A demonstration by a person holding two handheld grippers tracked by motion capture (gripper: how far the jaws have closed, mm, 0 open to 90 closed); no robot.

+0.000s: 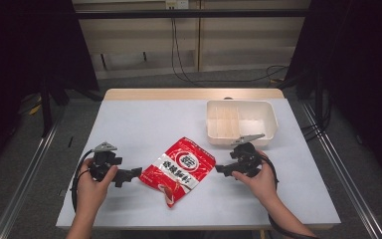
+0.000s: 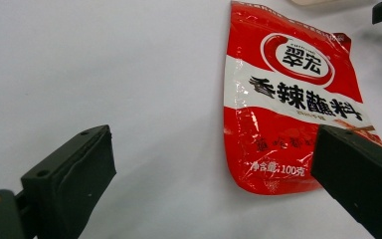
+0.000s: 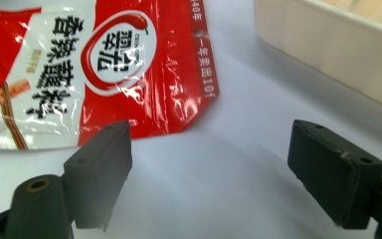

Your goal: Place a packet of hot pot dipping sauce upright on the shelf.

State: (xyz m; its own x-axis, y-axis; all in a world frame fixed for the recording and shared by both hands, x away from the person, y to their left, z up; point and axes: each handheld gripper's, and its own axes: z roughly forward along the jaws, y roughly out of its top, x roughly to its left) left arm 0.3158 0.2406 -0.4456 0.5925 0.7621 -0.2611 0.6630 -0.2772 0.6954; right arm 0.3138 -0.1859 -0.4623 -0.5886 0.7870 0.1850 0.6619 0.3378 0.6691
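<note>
Near the worktop's front edge: red pouch (image 1: 183, 170) lying flat | left tongs (image 1: 131, 174) agape, empty | right tongs (image 1: 220, 170) agape, empty

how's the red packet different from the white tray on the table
The red packet is a flat, glossy printed pouch lying askew between the two grippers; the white tray is a plain, rigid open box with raised walls, set farther back on the right. Both rest on the table, ungripped.

"翠宏", "香辣蘸料", "100克" on red pouch (image 2: 291, 99)
</note>
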